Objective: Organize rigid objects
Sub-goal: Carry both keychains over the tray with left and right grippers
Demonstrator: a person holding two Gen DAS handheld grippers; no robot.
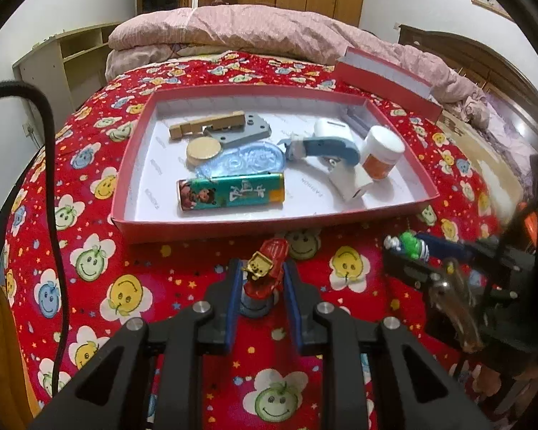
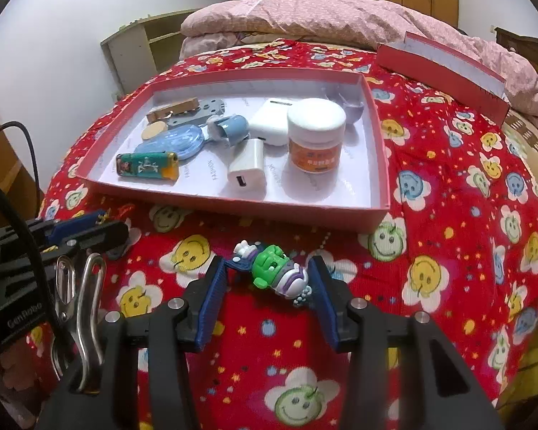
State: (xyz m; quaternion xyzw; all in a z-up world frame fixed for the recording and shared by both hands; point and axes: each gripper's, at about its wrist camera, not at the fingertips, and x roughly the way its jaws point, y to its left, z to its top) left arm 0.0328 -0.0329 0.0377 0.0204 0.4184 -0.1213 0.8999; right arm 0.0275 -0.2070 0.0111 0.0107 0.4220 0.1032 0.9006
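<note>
On a red bedspread (image 1: 89, 251) printed with smiling flower faces, the left gripper (image 1: 262, 279) has its two blue-padded fingers pressed against either side of a small red toy figure with a yellow face on a blue base (image 1: 265, 276), gripping it just in front of the near wall of a shallow red cardboard box with a white lining (image 1: 211, 229). To its right, the right gripper (image 2: 267, 276) has its blue fingers spread wide around a small green, white and purple toy figure (image 2: 274, 270) lying on its side on the bedspread; the pads stand clear of the toy on both sides, so the fingers are released. Inside the box, from the left: a green illustrated rectangular tin (image 1: 230, 195) near the front wall, a clear blue oval plastic piece (image 1: 240, 161) behind it, a round wooden disc (image 1: 203, 148), a wooden block (image 1: 208, 125) and a grey metal plate (image 1: 247, 129) at the far side. Further right lie a blue and white handled tool (image 1: 322, 147), a white USB charger cube (image 2: 247, 172) and a white-lidded orange jar (image 2: 315, 136). The box's red lid (image 2: 444, 68) leans at the far right against a pink quilt (image 1: 251, 32).
</note>
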